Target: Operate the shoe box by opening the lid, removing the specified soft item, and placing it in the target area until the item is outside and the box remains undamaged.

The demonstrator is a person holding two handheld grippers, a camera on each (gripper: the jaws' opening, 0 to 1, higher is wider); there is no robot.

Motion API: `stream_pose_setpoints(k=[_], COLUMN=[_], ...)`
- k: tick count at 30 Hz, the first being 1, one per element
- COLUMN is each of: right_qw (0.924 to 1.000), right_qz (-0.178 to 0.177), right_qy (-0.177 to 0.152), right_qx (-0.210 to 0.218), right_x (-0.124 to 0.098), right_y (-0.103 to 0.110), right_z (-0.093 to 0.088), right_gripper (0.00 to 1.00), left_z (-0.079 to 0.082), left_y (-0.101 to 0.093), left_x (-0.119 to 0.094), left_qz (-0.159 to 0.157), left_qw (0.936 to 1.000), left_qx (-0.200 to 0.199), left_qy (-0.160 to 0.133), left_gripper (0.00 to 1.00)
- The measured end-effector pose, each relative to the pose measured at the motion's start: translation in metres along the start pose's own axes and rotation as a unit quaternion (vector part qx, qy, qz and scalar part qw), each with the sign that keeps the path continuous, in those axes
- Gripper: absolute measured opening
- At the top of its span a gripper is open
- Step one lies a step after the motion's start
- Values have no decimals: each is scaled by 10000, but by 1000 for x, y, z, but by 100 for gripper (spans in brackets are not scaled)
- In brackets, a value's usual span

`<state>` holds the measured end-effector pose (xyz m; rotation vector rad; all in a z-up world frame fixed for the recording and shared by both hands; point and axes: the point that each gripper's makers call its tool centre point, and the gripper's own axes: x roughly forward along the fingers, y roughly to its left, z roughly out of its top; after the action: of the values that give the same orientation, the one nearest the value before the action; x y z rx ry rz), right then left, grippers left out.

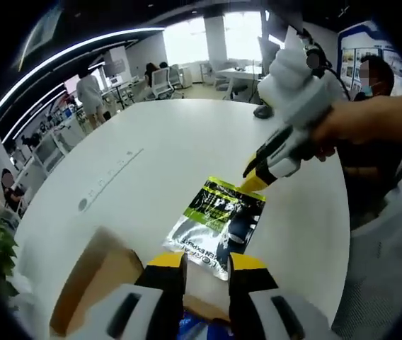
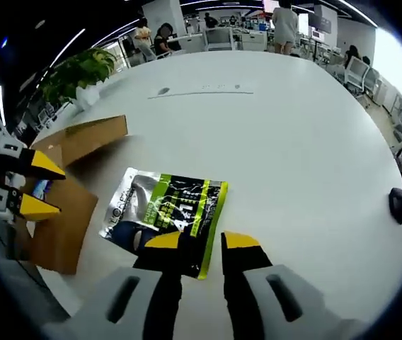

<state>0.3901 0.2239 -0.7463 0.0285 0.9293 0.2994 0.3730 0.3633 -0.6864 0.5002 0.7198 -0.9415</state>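
Pouch (image 2: 165, 216) on table (image 2: 293, 156) (right gripper (image 2: 199, 242) seemingly released).

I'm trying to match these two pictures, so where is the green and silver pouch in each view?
Left gripper view: the pouch lies low and centre-right on the white table, just beyond this view's jaws.
Right gripper view: the pouch lies left of centre, above this view's jaws.
Shared landmark: the cardboard box beside it.

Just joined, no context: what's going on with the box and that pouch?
A person is working two handheld tongs at a white table. The green-and-silver foil pouch already lies flat on the table beside the open cardboard shoe box. The right tongs, jaws open, sit at the pouch's edge. The left tongs hover over the box with a gap between the jaws. The box looks intact.
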Motion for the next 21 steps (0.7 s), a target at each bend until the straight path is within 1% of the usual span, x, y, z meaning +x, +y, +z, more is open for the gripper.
stream_pose_setpoints(k=[5,8,9,10,11,12,15,21], right_qw=[9998,9994,9993,9992,9987,9986,9978,9948], right_qz=[107,210,263,272,340,352,470,770], right_qy=[-122,-248,-254,-261,-335,-341,-398,-473], right_qx=[-126,-74,-93,-106,-184,-194,-254,-478], right_x=[-15,-22,-26,-28,-32,-32,-38,-47], right_y=[14,24,30,32,40,42,55,89], right_z=[6,12,13,13,16,17,20,24], right_gripper=[26,31,31,32,32,33,36,38], left_z=[-5,-10,-12,-15,-17,-19,-26,-44], left_y=[5,7,8,9,9,10,15,26], left_x=[-16,-24,-27,-31,-33,-36,-45,-67], left_qz=[85,97,128,176,201,212,325,525], left_qw=[9996,9988,9986,9982,9979,9977,9959,9915], left_qx=[-243,-463,-496,-558,-590,-624,-828,-1166], left_qy=[-117,-148,-155,-152,-162,-166,-189,-227], left_gripper=[23,24,25,25,25,25,26,27])
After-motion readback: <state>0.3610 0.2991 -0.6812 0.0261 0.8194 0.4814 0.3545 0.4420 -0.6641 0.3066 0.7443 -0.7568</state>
